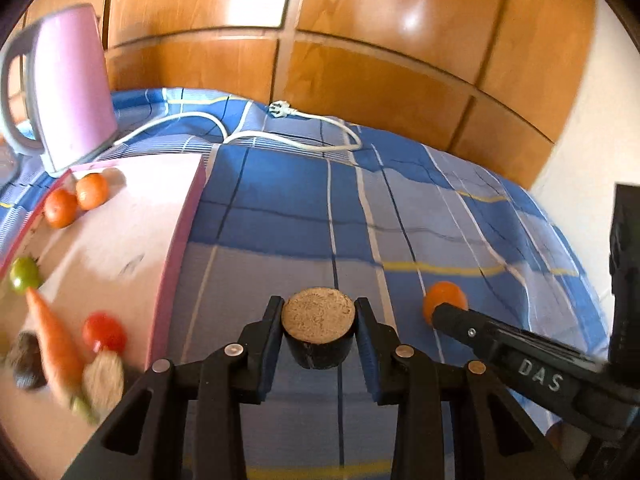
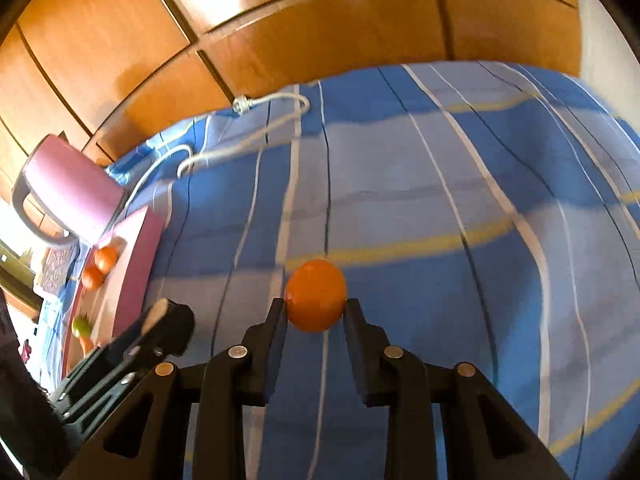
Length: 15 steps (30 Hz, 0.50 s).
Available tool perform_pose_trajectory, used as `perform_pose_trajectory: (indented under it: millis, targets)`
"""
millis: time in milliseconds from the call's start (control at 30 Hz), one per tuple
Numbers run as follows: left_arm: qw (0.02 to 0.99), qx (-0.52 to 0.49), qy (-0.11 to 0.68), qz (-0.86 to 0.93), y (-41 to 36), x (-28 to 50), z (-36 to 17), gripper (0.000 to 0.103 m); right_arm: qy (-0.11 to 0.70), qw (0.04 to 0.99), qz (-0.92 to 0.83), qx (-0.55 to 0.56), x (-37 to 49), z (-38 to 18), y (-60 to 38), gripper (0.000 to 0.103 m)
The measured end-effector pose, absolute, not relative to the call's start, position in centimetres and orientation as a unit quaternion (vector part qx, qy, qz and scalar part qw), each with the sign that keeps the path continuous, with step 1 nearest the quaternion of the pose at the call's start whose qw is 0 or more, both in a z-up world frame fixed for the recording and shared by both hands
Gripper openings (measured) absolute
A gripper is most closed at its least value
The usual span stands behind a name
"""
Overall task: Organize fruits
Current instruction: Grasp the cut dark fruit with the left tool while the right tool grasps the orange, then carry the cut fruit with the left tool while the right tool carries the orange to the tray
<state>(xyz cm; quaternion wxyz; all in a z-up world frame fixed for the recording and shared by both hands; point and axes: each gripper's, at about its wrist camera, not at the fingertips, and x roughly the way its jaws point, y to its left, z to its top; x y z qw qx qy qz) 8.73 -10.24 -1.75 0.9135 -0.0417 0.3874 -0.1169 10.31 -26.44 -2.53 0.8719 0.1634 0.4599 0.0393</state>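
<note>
- Left wrist view: your left gripper (image 1: 319,316) has its fingers closed on a dark cylinder with a tan, cork-like top (image 1: 318,326), above the blue plaid cloth (image 1: 400,208).
- The pink tray (image 1: 120,232) to the left holds two oranges (image 1: 92,191), a tomato (image 1: 104,332) and a carrot (image 1: 54,336).
- Your right gripper (image 2: 316,312) grips an orange fruit (image 2: 316,295) between its fingertips, over the cloth.

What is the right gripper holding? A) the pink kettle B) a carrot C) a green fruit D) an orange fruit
D: in the right wrist view the right gripper has its two fingers pressed on either side of the orange fruit, above the blue checked cloth.
</note>
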Motion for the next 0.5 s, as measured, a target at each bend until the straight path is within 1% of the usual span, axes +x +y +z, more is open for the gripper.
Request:
perform_pose_trajectory:
  millis: [167,267,400,500]
  targets:
    - [0.91,-0.043,0.393,-0.122,-9.8,6.7,-3.5,0.035,0.451,0.88,0.029,0.144,8.4,-3.0,-25.3,0.029]
    - [0.916,-0.043,0.377,-0.127,-9.9,6.0,-4.1,0.036,0.439,0.889,0.032,0.129,8.3,-3.1,-25.0,0.03]
    - [0.919,-0.049,0.369,-0.133,-9.9,6.2,-4.6,0.037,0.426,0.895,0.031,0.132,8.5,-3.6,-25.2,0.034]
    - [0.918,-0.056,0.368,-0.138,-9.8,6.6,-4.6,0.039,0.415,0.9,0.02,0.13,8.8,-3.4,-25.3,0.04]
